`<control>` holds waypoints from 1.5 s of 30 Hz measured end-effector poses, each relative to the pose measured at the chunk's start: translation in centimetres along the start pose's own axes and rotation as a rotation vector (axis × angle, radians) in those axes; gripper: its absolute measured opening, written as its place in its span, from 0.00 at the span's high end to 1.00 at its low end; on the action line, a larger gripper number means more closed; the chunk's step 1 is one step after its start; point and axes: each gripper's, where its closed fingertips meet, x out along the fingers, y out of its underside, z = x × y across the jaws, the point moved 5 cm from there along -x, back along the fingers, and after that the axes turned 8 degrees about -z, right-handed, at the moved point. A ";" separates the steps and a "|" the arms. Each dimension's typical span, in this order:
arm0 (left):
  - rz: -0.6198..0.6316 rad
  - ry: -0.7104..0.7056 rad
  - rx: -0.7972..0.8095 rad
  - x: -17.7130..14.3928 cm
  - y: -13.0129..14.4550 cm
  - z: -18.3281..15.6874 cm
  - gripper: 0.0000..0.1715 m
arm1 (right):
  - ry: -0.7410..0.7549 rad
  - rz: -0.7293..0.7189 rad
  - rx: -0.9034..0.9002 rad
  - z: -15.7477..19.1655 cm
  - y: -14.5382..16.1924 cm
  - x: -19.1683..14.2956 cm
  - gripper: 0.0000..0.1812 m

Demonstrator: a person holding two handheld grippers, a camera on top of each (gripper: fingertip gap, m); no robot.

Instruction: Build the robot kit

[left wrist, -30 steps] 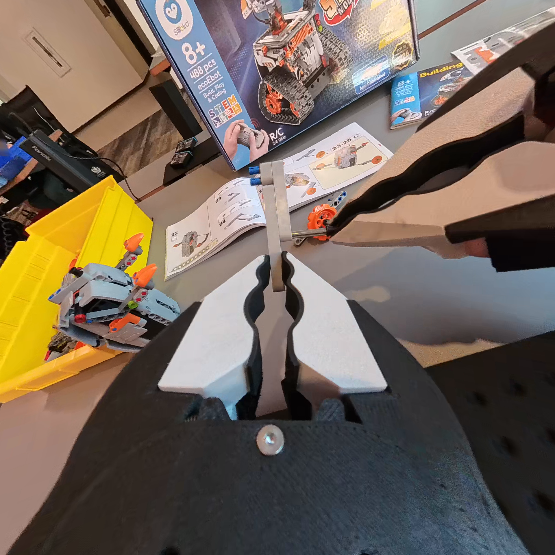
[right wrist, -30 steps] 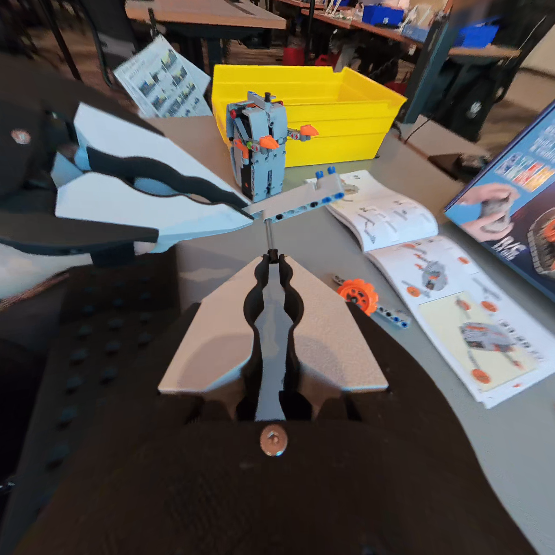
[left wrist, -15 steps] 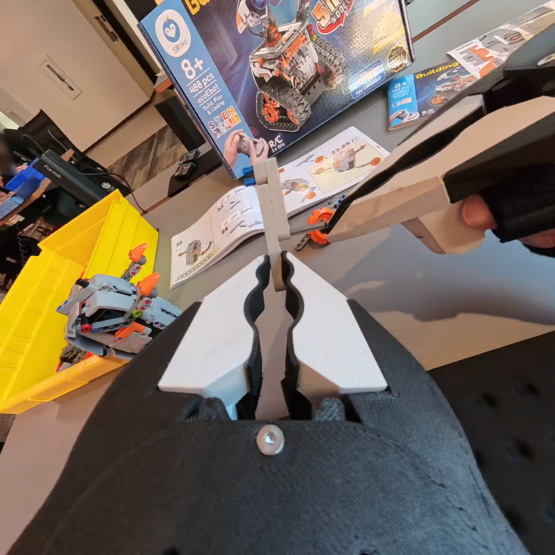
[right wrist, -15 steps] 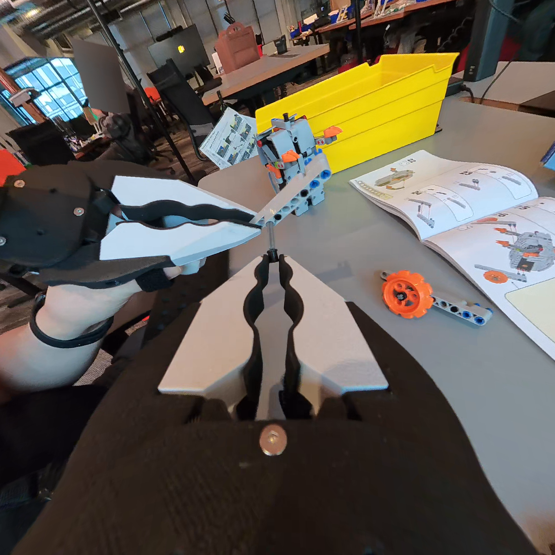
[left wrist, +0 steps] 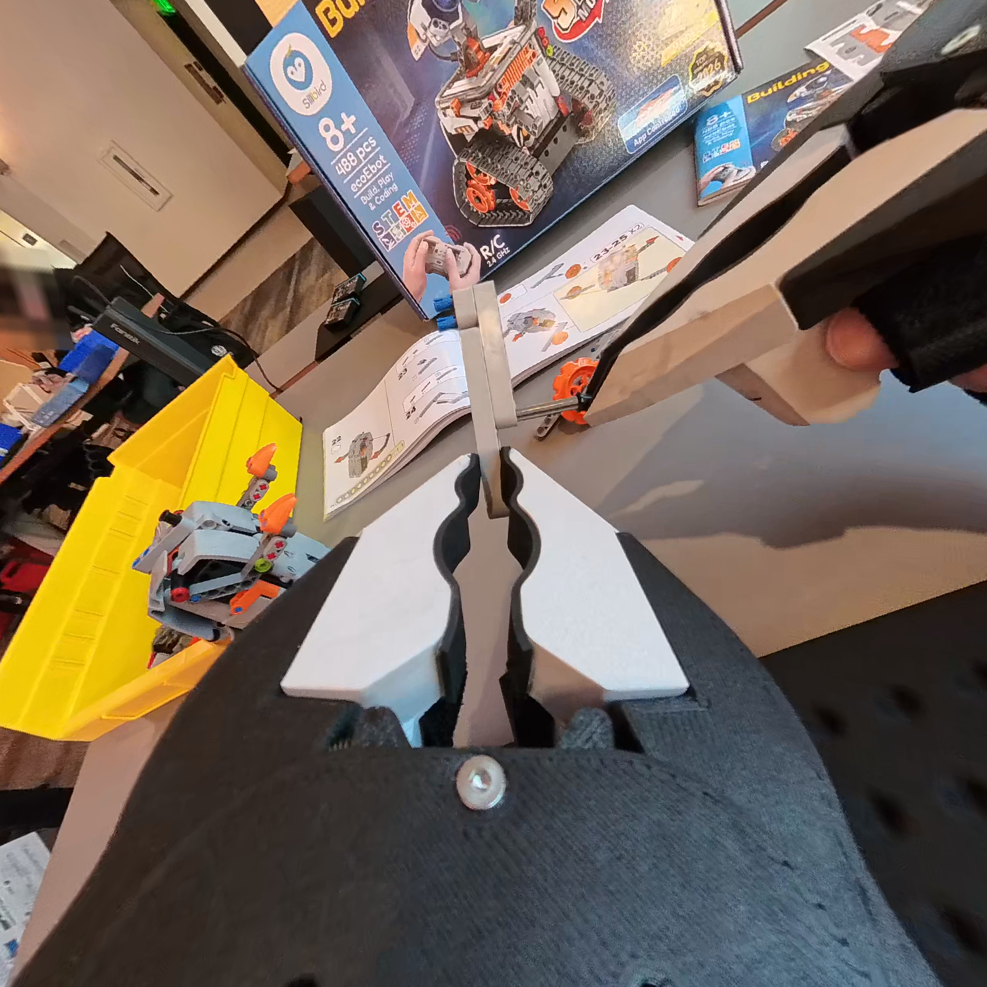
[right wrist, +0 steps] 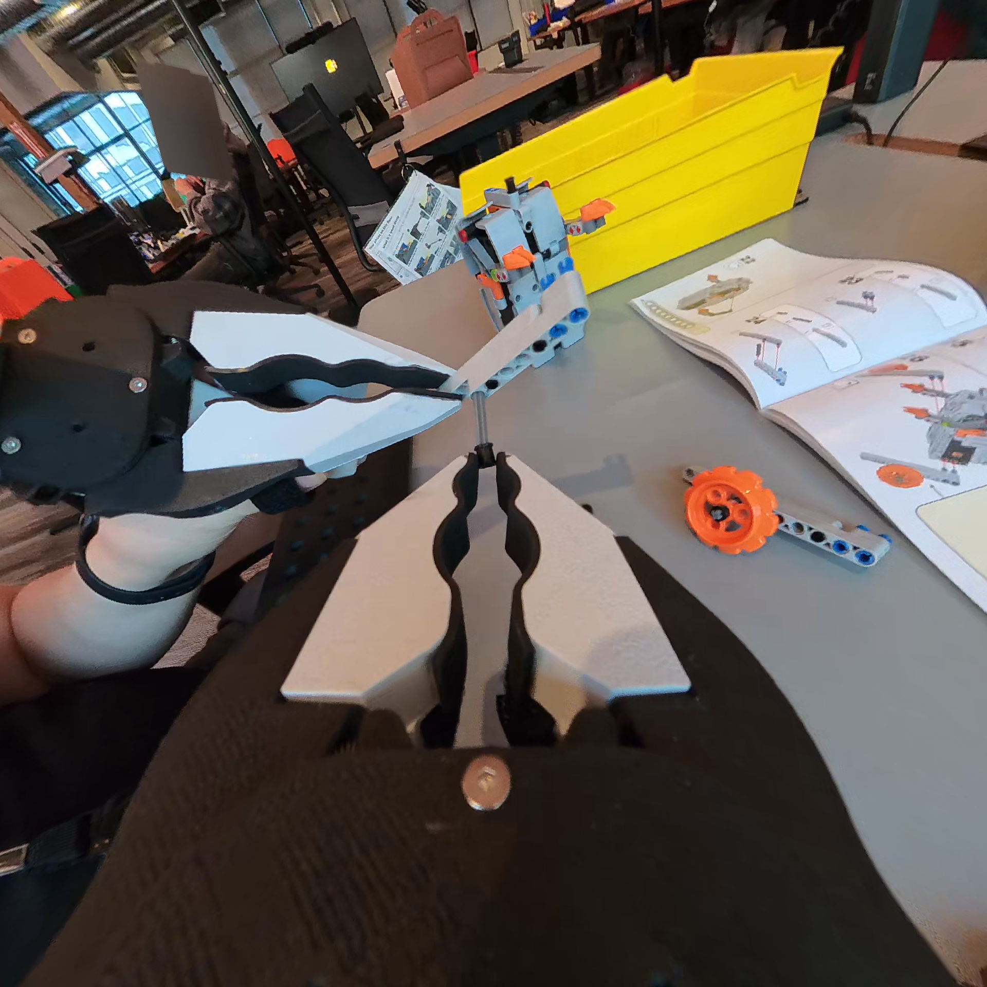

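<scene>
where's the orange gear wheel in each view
Left wrist view: the orange plastic gear wheel lies on the grey table right of centre, partly hidden behind the right gripper.
Right wrist view: it lies flat at right, on a grey holed beam, clear of the right gripper.
Shared landmark: the open white instruction booklet just beyond it.

Both views are bright and mostly sharp. Soft shadows fall on the table (left wrist: 801,507). Edges bend strongly from the wide lens; the far background is slightly blurred.
</scene>
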 end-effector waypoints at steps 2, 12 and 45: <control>0.005 -0.004 0.042 0.1 0.1 -0.2 0.97 | 0.003 0.024 0.029 -0.2 0.3 0.1 0.97; 0.008 0.026 0.252 0.8 1.7 -1.8 0.96 | 0.049 0.167 0.139 -1.3 2.4 0.2 0.97; 0.009 0.128 0.228 1.7 4.9 -3.0 0.96 | -0.014 0.307 0.106 -2.5 5.4 1.3 0.97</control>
